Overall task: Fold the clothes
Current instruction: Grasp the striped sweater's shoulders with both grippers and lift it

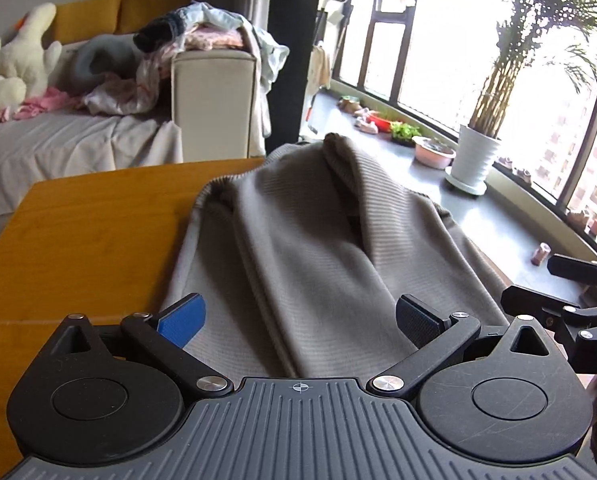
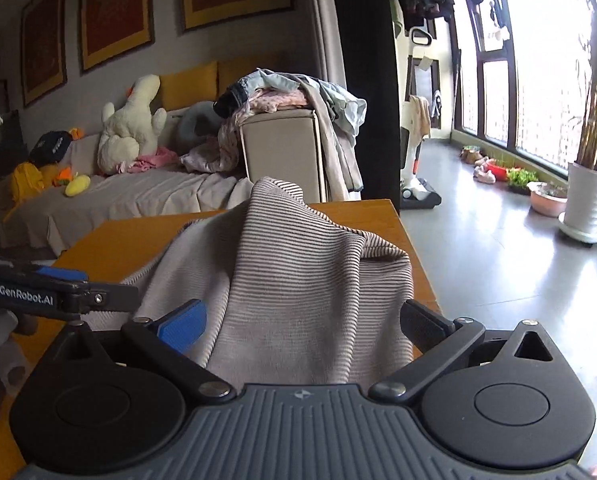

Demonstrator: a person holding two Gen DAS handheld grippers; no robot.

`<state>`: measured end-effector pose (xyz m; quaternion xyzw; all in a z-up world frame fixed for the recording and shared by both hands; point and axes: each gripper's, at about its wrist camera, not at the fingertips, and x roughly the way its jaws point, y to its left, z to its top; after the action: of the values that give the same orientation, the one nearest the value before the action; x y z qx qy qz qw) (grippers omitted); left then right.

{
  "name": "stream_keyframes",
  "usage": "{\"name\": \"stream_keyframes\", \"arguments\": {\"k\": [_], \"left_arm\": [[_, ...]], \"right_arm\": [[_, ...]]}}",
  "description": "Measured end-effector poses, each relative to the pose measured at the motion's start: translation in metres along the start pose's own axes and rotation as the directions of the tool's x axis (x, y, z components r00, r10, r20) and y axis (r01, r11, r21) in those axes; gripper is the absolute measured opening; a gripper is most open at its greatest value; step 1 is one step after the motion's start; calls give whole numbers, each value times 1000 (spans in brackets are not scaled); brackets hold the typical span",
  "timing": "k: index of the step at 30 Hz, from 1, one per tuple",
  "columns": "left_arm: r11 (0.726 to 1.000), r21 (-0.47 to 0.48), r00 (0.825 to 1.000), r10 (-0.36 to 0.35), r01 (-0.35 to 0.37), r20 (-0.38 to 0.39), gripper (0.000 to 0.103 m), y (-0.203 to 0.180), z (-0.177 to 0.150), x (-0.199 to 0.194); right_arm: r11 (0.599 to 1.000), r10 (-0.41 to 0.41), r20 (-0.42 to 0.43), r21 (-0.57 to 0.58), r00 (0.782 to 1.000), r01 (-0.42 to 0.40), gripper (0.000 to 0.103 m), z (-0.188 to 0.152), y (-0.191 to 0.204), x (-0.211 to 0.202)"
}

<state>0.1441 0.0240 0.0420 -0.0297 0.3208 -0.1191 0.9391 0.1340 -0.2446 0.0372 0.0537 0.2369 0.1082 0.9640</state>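
- On the wooden table (image 1: 82,240) in front of me lies the grey ribbed garment (image 1: 318,248), bunched and partly lifted, its far part draped toward the table's right edge
- My left gripper (image 1: 298,320) has its fingers spread wide, the blue pad (image 1: 182,320) on one side and the black pad (image 1: 418,322) on the other; cloth runs between them, but nothing pinches it that I can see
- Same story on my right gripper (image 2: 302,326): claw apart, the garment (image 2: 298,272) humped up between the pads and running back under the body
- I judge the cloth is straddled like this so both claws can bite the near hem and pull it flat for a fold
- Both tools point forward and slightly down over the table, side by side; the left one's finger (image 2: 58,294) shows at the left edge of the right view, close by
- The pile of clothes (image 2: 290,92) on the sofa arm waits well apart from the table
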Motion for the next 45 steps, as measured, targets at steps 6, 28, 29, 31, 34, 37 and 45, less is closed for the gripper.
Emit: {"name": "stream_keyframes", "arguments": {"k": [6,28,29,31,34,37,45], "left_arm": [[1000,16,999,-10,10,-42,103,15,22,68],[1000,1,999,-3,3,-34,103,17,-55,1],[1000,9,999,-6,7,-36,103,16,-61,-6],[1000,22,999,-9,10,-41,103,15,-70,-18],[999,38,998,0,3,-61,103,14,-71,-24],[998,-31,992,-53,50,-114,103,23,-62,-27],[970,-134,962,-223,202,-161,97,39,-37,1]], "right_arm": [[994,13,6,113,1000,-14,91,22,-14,80],[996,89,-197,11,976,-88,97,-23,19,61],[995,98,-199,6,975,-99,97,-27,21,55],[994,105,-202,-6,974,-109,97,-30,24,46],[996,48,-162,-68,986,-60,90,-29,34,36],[986,-15,-85,-164,996,1,82,-22,50,22],[979,23,-115,-197,993,-45,79,3,79,65]]}}
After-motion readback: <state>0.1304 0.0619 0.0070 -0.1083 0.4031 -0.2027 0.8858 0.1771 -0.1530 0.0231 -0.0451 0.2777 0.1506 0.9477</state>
